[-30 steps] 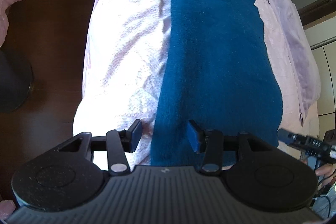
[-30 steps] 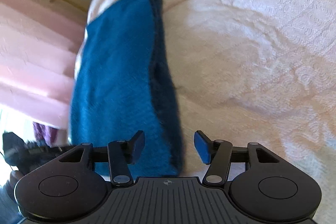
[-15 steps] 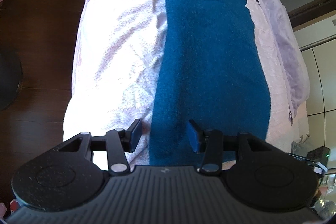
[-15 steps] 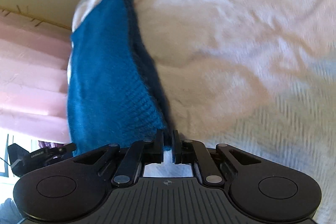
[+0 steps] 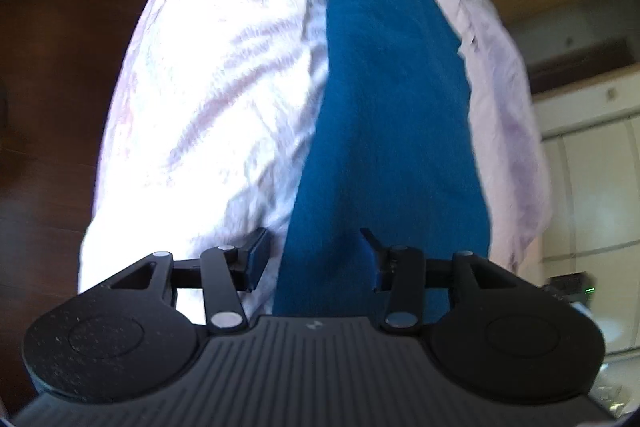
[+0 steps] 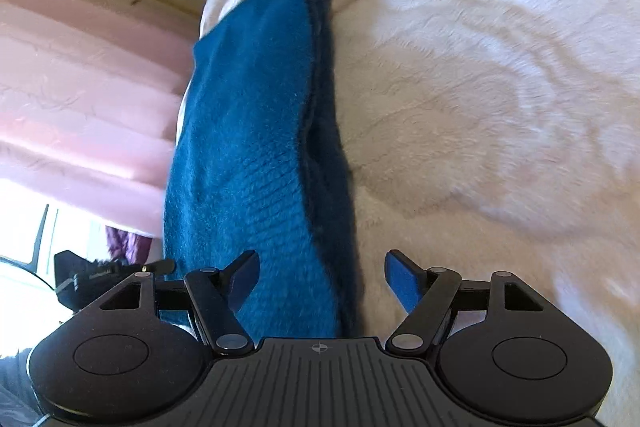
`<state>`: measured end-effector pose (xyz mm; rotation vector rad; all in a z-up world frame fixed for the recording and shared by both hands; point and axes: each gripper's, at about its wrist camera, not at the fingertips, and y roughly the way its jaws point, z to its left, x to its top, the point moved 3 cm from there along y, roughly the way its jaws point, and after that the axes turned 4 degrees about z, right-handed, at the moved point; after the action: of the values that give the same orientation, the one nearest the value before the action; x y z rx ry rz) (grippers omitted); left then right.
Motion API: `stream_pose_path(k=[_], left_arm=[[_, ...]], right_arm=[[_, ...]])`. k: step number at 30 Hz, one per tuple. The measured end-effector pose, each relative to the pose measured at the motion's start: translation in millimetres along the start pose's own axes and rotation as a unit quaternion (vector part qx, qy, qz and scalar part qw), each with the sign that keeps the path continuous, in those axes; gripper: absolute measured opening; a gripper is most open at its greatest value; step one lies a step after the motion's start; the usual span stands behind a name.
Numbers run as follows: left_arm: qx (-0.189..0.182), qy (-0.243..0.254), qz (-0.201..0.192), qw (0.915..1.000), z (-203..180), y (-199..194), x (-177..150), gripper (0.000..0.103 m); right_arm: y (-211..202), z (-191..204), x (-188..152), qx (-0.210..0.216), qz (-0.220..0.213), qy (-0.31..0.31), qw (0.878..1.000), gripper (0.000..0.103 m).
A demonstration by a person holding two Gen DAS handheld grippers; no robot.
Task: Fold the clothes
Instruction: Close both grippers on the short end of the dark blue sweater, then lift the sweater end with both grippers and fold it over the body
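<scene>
Clearly, you had both tools released at this moment: the left tool hung spread above the near end of the blue knit garment, and the right tool stood just as wide over the opposite end of the same garment, neither one gripping any cloth. The garment lay on the bed, already doubled lengthwise into a long narrow strip, close along one side edge of the bed, with the pale quilted cover stretching away broadly on its other side. Its long axis ran parallel to that edge, straight away from each camera, so that you faced it end-on from both ends; in the right wrist view the open stacked edges looked toward the middle of the bed, and the rounded fold toward the bed's edge. By my judgement the step in hand was taking an end corner to fold the strip across its length. To do it well, you needed to bring each tool down so that its fingers straddled every layer at the corner, close firmly on the whole thickness, and avoid pinching the cover beneath. The thick fuzzy knit would likely sag and slip, so a deep bite and level carrying would have kept the edges aligned.
</scene>
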<state>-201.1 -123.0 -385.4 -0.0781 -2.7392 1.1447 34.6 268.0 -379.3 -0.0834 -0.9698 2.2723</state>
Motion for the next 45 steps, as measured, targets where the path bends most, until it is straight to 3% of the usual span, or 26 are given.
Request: stream_pose_path(k=[3,7,8,10,15,18,20,22,28,33,39,43,45], left_arm=[[-0.042,-0.011,-0.016,0.9989,5,4,6,0.041],[-0.071,0.018,0.017,0.9972,-1,19,-1,0.033],[-0.072,0.027,0.029,0.9966,-3,23,-5,0.031],[-0.07,0.042,0.044,0.9957,-4,27,-15,0.025],[-0.082,0.022,0.034,0.9958,2,29,-20,0.02],[-0.089,0.019,0.029,0.9955,1,30,-19,0.009],[-0.087,0.031,0.025,0.9954,-2,29,-20,0.008],[-0.094,0.035,0.015,0.9948,-5,22,-25,0.008],[-0.109,0.049,0.021,0.9926,-16,0,-45,0.007],[-0.109,0.015,0.061,0.9921,-6,-24,-74,0.007],[-0.1,-0.065,0.109,0.9869,12,-47,-94,0.007],[-0.123,-0.109,0.098,0.9815,12,-72,-69,0.008],[-0.142,-0.121,0.093,0.9781,-2,-76,-44,0.008]], right_arm=[[18,-9,9,0.043,0.017,-0.004,0.999,0.072],[27,-21,14,0.084,0.038,0.004,0.996,0.071],[26,-25,14,0.096,0.041,0.012,0.994,0.066],[27,-31,10,0.116,0.053,0.023,0.992,0.038],[36,-37,8,0.144,0.062,0.045,0.987,0.037],[44,-36,11,0.148,0.06,0.046,0.986,0.036],[42,-34,12,0.139,0.057,0.037,0.988,0.017],[36,-30,10,0.136,0.05,0.027,0.989,0.014],[11,-19,-21,0.15,0.029,0.033,0.988,0.012],[-6,-9,-69,0.16,0.047,0.071,0.983,0.012],[-14,0,-134,0.162,0.09,0.206,0.961,0.013],[-22,17,-124,0.165,0.1,0.267,0.944,0.014],[-31,32,-96,0.166,0.095,0.266,0.945,0.014]])
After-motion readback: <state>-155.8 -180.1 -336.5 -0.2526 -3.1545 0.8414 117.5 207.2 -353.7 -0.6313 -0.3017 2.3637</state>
